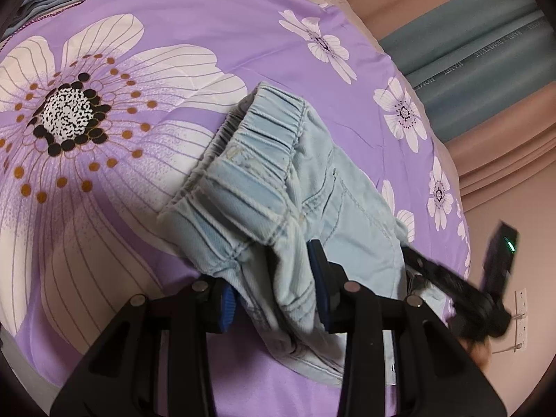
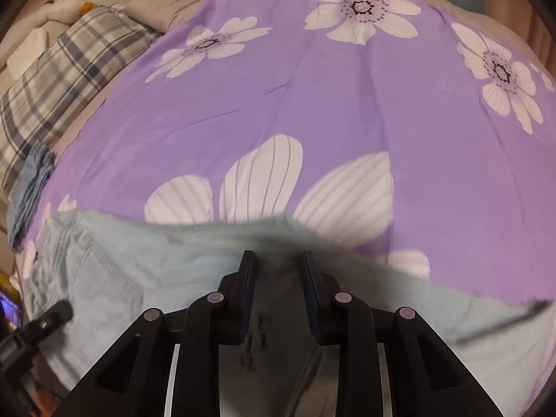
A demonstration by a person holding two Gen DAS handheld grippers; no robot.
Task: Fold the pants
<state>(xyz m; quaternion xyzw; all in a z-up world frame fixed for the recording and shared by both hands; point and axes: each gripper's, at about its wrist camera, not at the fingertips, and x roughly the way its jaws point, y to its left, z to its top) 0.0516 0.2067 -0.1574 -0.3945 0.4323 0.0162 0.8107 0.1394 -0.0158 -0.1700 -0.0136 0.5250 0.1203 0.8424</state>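
**Pants held over the bed, fold not yet laid**

On the bed, over the purple flowered cover [image 1: 278, 34], we see the light blue pants [image 1: 278, 180] bunched up, with the elastic waistband turned toward the big white flower. Our left tool [image 1: 274, 288] has its two blue pads set rather wide, and denim passes between them; we cannot tell if it really pinches the cloth. Our right tool [image 2: 276, 295] stands with a narrow gap and pale fabric lies between its fingers, but the picture is blurred there, so we cannot say the grip is firm.

We judge the main risk is that the cloth slips out of one tool, because the bunched layers are thick and uneven; then the fold falls crooked. The hanging part can also catch under the waistband.

For moving, the cover is broad and bare beyond the pants in the right wrist view. A plaid pillow [image 2: 62, 80] and a folded blue cloth [image 2: 31, 191] lie at the far left edge, well apart from the pants.
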